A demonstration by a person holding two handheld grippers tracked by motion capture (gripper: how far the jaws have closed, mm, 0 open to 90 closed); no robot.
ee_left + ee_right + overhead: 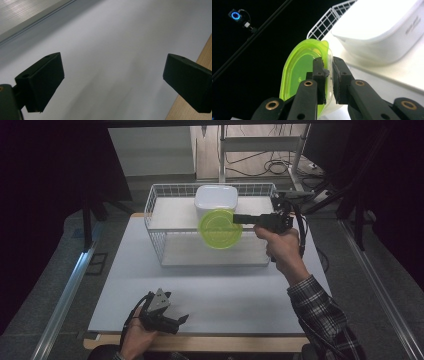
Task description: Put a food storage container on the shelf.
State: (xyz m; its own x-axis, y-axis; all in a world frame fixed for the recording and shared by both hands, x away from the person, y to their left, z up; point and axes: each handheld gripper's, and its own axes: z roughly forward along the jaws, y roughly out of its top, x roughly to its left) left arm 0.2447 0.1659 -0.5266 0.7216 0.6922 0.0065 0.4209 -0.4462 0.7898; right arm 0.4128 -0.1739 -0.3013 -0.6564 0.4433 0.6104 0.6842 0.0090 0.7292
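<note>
The right gripper (239, 218) pinches the rim of a round, translucent green plastic lid (220, 229) above a white wire basket (159, 240) holding a rounded white tub (216, 200). The left gripper (181, 320), jaws apart, rests near the tabletop's (225, 295) front edge.

A wire basket (156, 230) stands on the far half of the counter (210, 295), and a tub (216, 200) sits inside it against its back wall. A lid (220, 229) hangs on edge over the middle of the basket, just in front of the tub, pinched at its right rim by the right gripper (239, 218), which reaches in from the basket's right side. The left gripper (181, 321) lies low over the near left part of the counter, close to its front edge and well apart from the basket, with its jaws spread wide.
</note>
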